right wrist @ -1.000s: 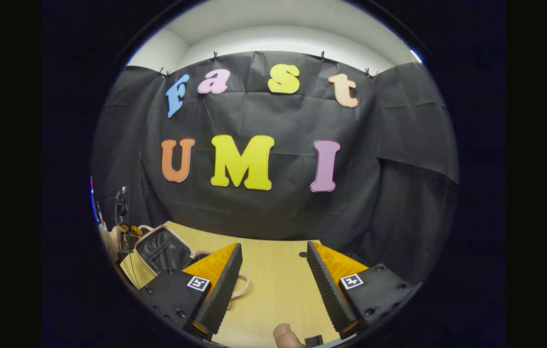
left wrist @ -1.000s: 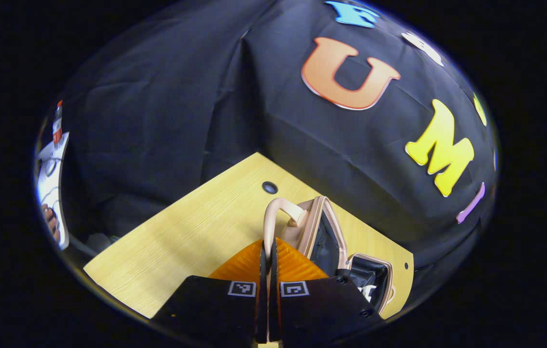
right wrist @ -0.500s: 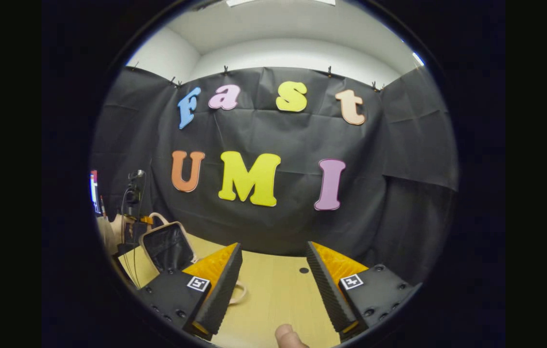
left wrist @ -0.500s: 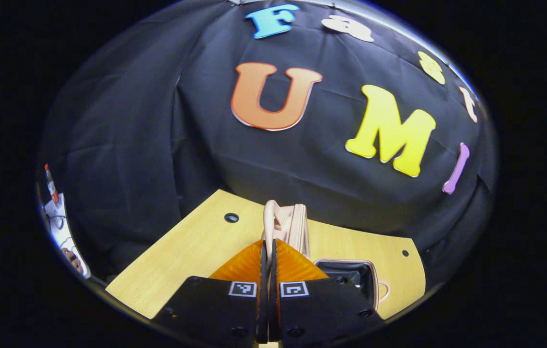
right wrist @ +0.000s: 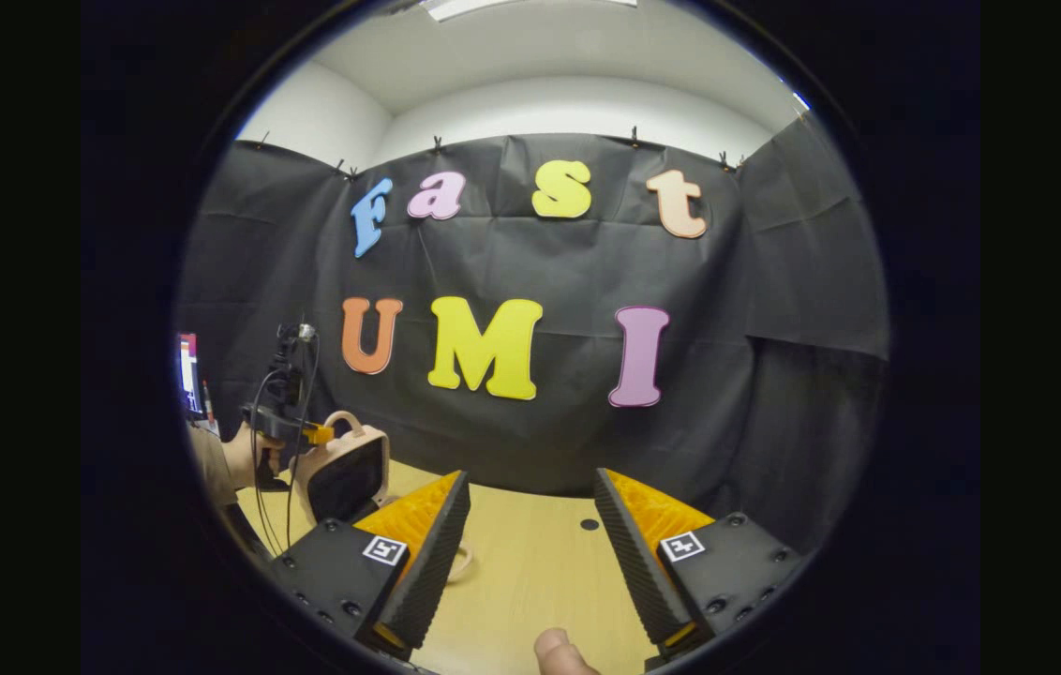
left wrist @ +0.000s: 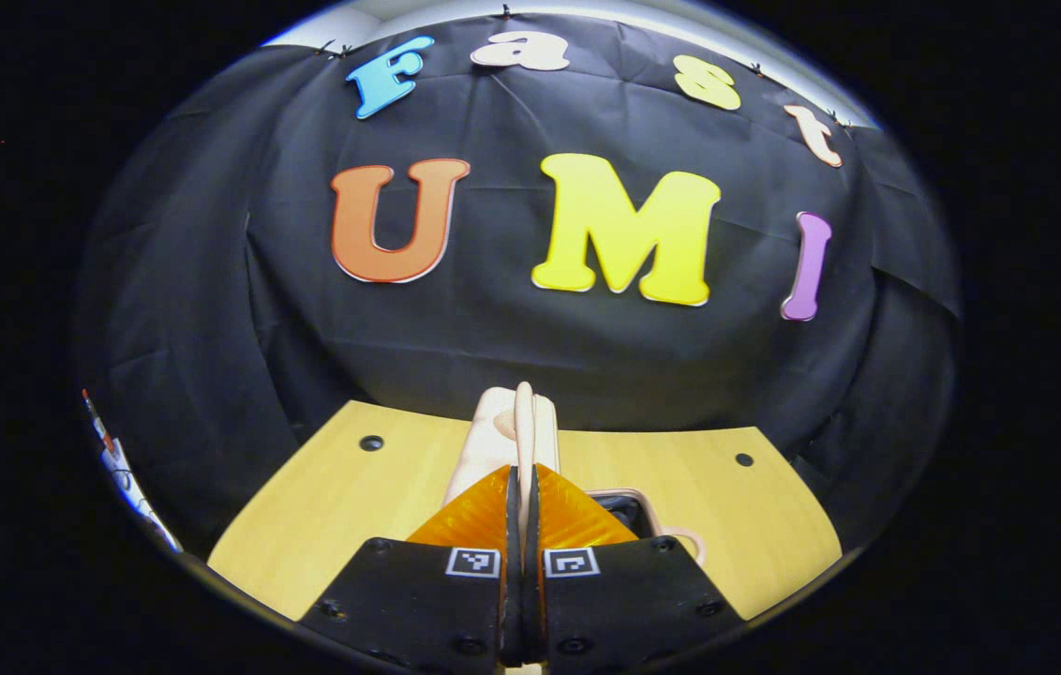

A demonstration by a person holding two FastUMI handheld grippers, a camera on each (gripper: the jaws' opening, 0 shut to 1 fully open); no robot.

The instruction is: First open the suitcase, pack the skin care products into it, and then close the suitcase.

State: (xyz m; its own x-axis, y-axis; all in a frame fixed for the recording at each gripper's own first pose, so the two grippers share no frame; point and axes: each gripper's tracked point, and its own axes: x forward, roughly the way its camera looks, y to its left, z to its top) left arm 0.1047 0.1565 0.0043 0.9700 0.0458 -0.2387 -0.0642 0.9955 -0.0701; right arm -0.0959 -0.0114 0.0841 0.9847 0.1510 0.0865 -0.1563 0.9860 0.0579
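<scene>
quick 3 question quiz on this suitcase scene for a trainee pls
1. True or false: the left gripper is shut on the suitcase lid's handle.
2. The right gripper is: A) open above the table, B) shut on a bottle, C) inside the suitcase.
3. In the right gripper view, is the suitcase lid standing up or lying flat?

Key: 1 true; 2 A; 3 standing up.

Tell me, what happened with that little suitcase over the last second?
The left gripper, shut on the lid's handle, swung the suitcase lid over from wide open to nearly upright, toward closing. The right gripper stayed open and idle above the table.
</scene>
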